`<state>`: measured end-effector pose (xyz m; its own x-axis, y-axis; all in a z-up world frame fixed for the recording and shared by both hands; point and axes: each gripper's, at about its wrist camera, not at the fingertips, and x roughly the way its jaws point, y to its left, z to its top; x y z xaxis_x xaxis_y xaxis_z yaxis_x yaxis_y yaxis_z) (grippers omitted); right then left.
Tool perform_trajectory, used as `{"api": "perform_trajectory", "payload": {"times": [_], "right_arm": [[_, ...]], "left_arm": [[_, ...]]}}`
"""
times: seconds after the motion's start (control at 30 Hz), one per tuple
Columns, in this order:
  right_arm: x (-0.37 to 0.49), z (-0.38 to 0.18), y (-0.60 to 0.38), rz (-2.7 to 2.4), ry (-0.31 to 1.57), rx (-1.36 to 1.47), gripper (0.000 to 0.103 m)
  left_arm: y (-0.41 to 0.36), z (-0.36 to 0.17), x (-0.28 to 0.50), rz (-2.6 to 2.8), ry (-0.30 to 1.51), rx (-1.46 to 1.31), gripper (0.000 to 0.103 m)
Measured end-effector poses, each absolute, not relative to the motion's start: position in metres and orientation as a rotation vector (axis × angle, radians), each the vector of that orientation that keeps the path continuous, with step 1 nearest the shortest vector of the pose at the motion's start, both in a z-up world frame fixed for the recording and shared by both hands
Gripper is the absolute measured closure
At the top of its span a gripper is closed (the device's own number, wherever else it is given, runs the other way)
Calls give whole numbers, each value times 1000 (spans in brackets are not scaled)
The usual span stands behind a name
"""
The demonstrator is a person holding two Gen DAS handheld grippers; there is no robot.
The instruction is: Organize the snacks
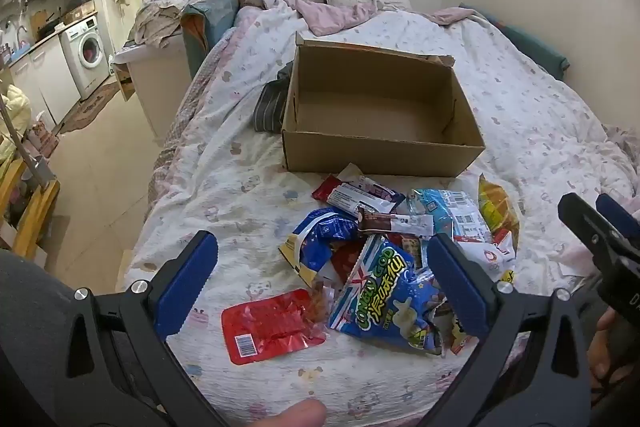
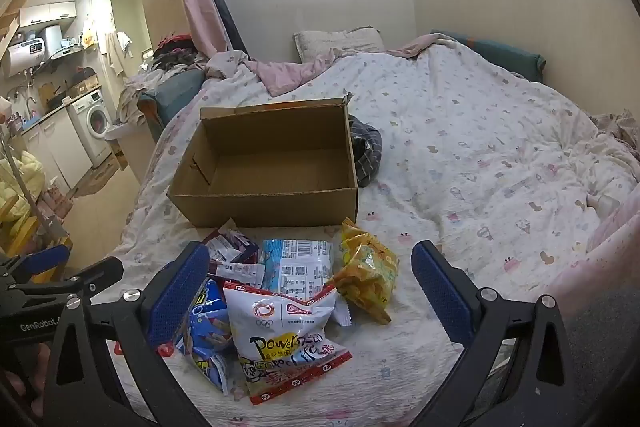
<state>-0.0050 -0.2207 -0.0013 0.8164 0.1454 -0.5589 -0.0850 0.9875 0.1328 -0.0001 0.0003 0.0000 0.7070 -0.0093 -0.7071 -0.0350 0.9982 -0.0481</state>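
Observation:
An empty open cardboard box point(image 1: 376, 153) point(image 2: 272, 205) stands on the bed. In front of it lies a pile of snack packets: a red packet point(image 1: 272, 323), a blue "Lonely God" bag point(image 1: 384, 299), a white "Power" bag point(image 2: 288, 331), a yellow bag point(image 2: 368, 275) point(image 1: 496, 207) and a light blue packet point(image 2: 298, 263). My left gripper point(image 1: 320, 287) is open above the near side of the pile, holding nothing. My right gripper point(image 2: 304, 291) is open above the white bag, holding nothing. The right gripper also shows at the right edge of the left wrist view point(image 1: 600, 223).
The bed has a white patterned quilt point(image 2: 480, 163). A dark striped cloth point(image 2: 366, 151) lies beside the box. A pillow point(image 2: 340, 41) is at the head. The bed's left edge drops to the floor point(image 1: 100, 155); a washing machine point(image 1: 90, 51) stands beyond.

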Motion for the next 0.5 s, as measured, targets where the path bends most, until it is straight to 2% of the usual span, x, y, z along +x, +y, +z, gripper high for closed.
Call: {"api": "perform_trajectory", "payload": {"times": [0.5], "right_arm": [[-5,-1,-221,121,607,102,0]], "left_arm": [[0,0,0,17,784,-50,0]]}}
